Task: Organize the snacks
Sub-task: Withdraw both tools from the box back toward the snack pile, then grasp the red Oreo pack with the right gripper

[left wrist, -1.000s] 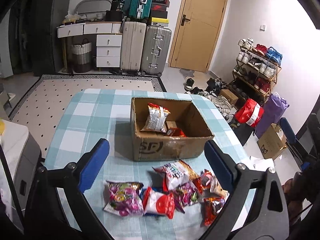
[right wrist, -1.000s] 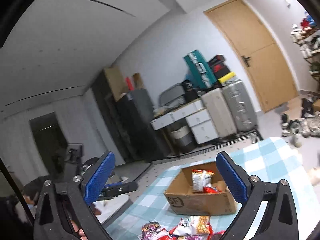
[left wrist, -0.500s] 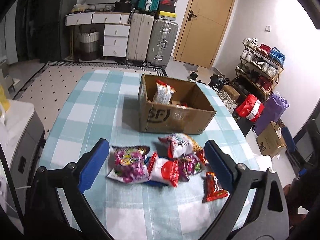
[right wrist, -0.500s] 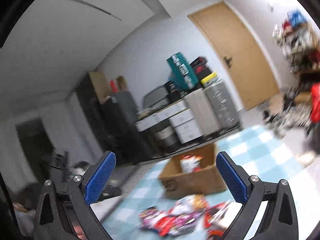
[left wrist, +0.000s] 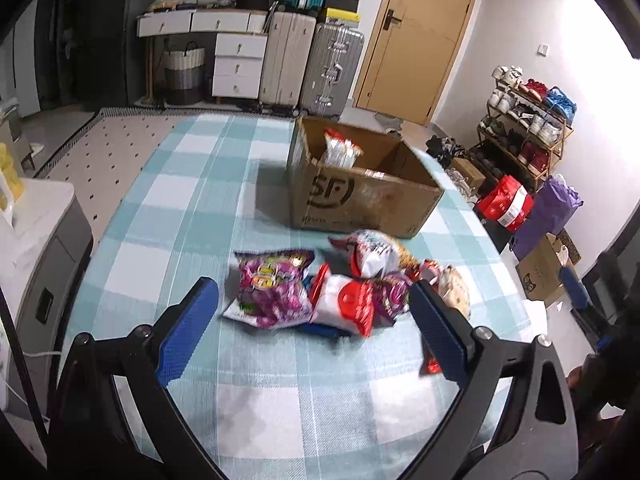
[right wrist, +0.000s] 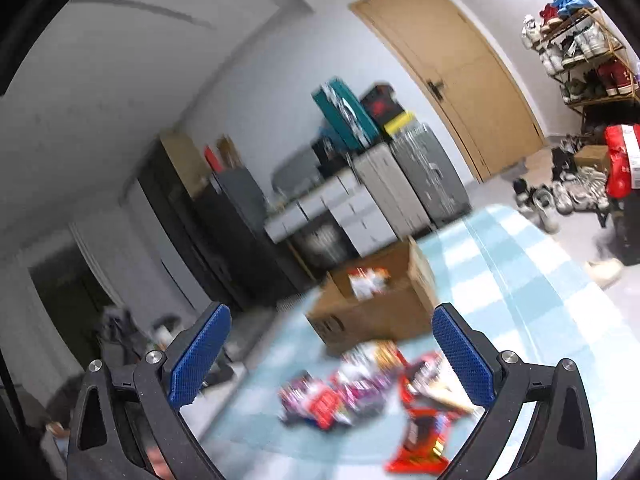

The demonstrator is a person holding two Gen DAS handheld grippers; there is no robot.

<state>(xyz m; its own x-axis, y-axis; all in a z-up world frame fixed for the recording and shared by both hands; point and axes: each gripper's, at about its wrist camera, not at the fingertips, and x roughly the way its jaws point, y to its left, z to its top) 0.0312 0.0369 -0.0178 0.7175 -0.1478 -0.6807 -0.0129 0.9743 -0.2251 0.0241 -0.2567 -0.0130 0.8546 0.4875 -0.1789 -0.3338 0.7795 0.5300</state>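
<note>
A brown cardboard box (left wrist: pixel 362 196) stands on the checked tablecloth (left wrist: pixel 192 208) with a white and red snack bag (left wrist: pixel 340 152) upright inside. In front of it lies a pile of snack packets: a purple bag (left wrist: pixel 272 286), a white and red pack (left wrist: pixel 348 306), and a white bag (left wrist: pixel 374 252). My left gripper (left wrist: pixel 314 328) hovers open just above the near side of the pile, holding nothing. In the blurred right wrist view, the box (right wrist: pixel 372 304) and the pile (right wrist: pixel 360 392) show, with a red packet (right wrist: pixel 420 436) nearest. My right gripper (right wrist: pixel 330 352) is open and empty above them.
Suitcases (left wrist: pixel 312 68) and a white drawer unit (left wrist: pixel 236 64) stand against the far wall beside a wooden door (left wrist: pixel 420 36). A shoe rack (left wrist: pixel 528 128), red bag (left wrist: pixel 506 202) and purple bag (left wrist: pixel 554 210) sit right of the table. A white appliance (left wrist: pixel 36 240) stands left.
The left gripper has dropped and drawn closer to the snack pile, which now sits between its fingers. The right gripper has swung downward toward the table, blurring its view. Both stay open.
</note>
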